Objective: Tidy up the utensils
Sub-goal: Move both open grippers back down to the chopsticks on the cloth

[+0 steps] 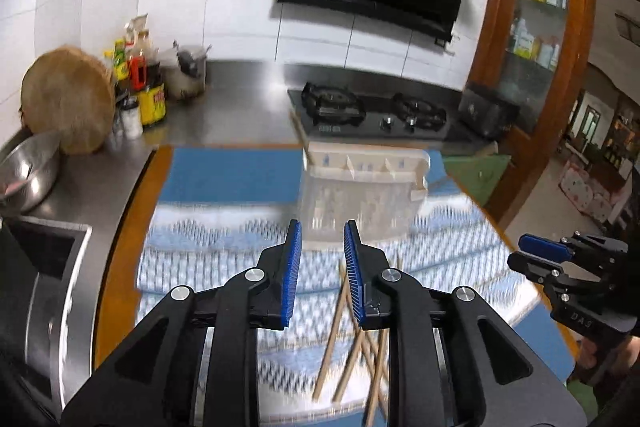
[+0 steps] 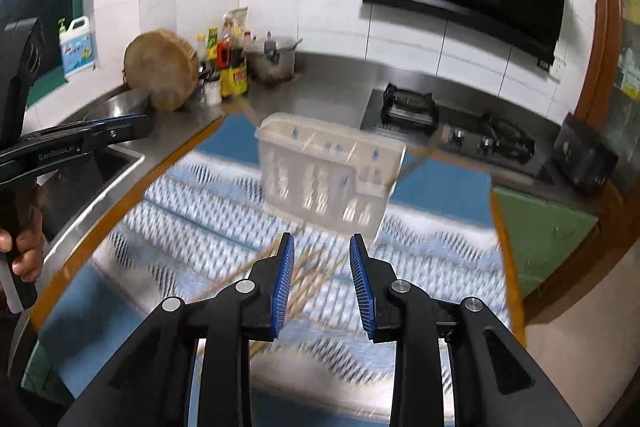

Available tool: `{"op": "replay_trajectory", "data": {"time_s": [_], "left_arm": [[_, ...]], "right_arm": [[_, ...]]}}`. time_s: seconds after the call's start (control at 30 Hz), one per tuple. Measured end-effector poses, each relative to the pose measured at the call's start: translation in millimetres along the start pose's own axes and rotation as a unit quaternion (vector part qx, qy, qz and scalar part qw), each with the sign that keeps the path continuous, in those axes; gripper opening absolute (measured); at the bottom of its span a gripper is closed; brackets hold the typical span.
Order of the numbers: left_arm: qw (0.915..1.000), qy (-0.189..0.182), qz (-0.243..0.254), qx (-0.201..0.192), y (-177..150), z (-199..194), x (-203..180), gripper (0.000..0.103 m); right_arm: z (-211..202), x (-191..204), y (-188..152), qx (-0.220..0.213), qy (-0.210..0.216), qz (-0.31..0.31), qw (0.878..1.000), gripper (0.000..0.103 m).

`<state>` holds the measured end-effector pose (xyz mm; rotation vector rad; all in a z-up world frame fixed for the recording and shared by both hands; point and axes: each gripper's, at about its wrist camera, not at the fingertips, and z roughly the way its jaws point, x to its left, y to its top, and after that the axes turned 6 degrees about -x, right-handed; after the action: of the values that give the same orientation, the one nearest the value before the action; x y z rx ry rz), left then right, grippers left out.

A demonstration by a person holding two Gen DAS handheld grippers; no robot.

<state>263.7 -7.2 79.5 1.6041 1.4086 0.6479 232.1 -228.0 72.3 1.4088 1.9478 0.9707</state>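
Several wooden chopsticks [image 1: 340,339] lie crossed in a loose pile on a blue and white patterned cloth [image 1: 208,247]. Behind them stands a white slotted utensil holder [image 1: 360,187] with a stick [image 1: 298,131] leaning out of its left end. My left gripper [image 1: 323,227] hangs over the pile, open, with nothing between its blue pads. My right gripper [image 2: 322,239] is also open and holds nothing; it hovers above the chopsticks [image 2: 308,275], short of the holder [image 2: 328,171]. Each gripper shows at the edge of the other's view: the right gripper [image 1: 540,251] and the left gripper [image 2: 132,125].
A steel sink [image 1: 48,267] and a steel bowl [image 1: 28,171] are on the left. A round wooden board [image 1: 68,99], sauce bottles [image 1: 148,87] and a pot [image 1: 188,71] stand by the wall. A gas hob [image 1: 372,111] lies behind the holder. A wooden cabinet [image 1: 536,39] is on the right.
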Motion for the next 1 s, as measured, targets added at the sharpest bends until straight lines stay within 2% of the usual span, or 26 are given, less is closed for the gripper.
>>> {"op": "replay_trajectory", "data": {"time_s": [0.2, 0.4, 0.67, 1.0], "left_arm": [[0.9997, 0.001, -0.01, 0.023, -58, -16, 5, 0.022], [0.999, 0.016, -0.011, 0.039, -96, -20, 10, 0.022], [0.996, 0.021, -0.045, 0.075, -133, -8, 33, 0.022], [0.9947, 0.019, -0.056, 0.084, -144, -2, 43, 0.022]], "right_arm": [[5, 29, -64, 0.036, 0.012, 0.023, 0.999, 0.029], [25, 51, -109, 0.072, 0.029, 0.048, 0.996, 0.028], [50, 65, -133, 0.102, 0.042, 0.07, 0.991, 0.025], [63, 74, -138, 0.111, 0.035, 0.068, 0.991, 0.022]]}}
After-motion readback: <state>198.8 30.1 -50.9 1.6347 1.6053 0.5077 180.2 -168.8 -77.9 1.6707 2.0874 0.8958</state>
